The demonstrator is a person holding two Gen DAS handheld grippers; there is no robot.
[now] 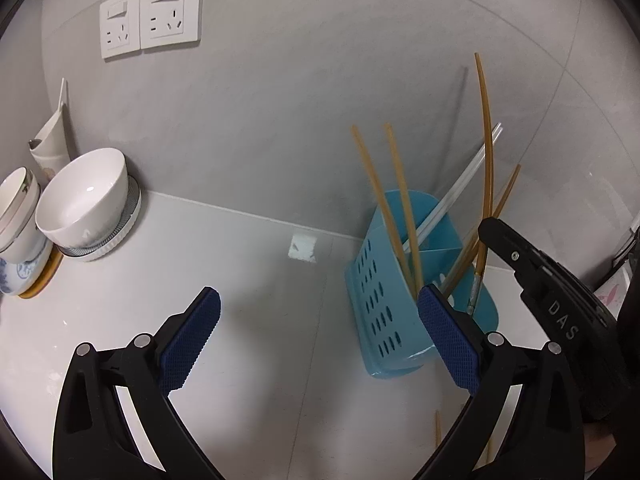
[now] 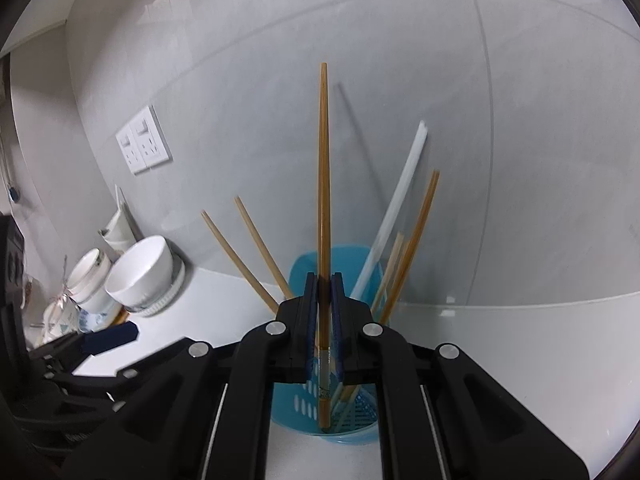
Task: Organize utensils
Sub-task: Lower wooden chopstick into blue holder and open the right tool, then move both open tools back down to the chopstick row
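Note:
A blue perforated utensil holder stands on the white counter by the wall, with several wooden chopsticks and white chopsticks leaning in it. My right gripper is shut on one long wooden chopstick, held upright with its lower end inside the holder. My left gripper is open wide and empty just left of the holder; its right pad is close to the holder's wall. One of its blue pads shows in the right wrist view.
White bowls and cups are stacked at the left against the wall, under two wall sockets. A wooden chopstick lies on the counter near the front, behind my left gripper's right finger.

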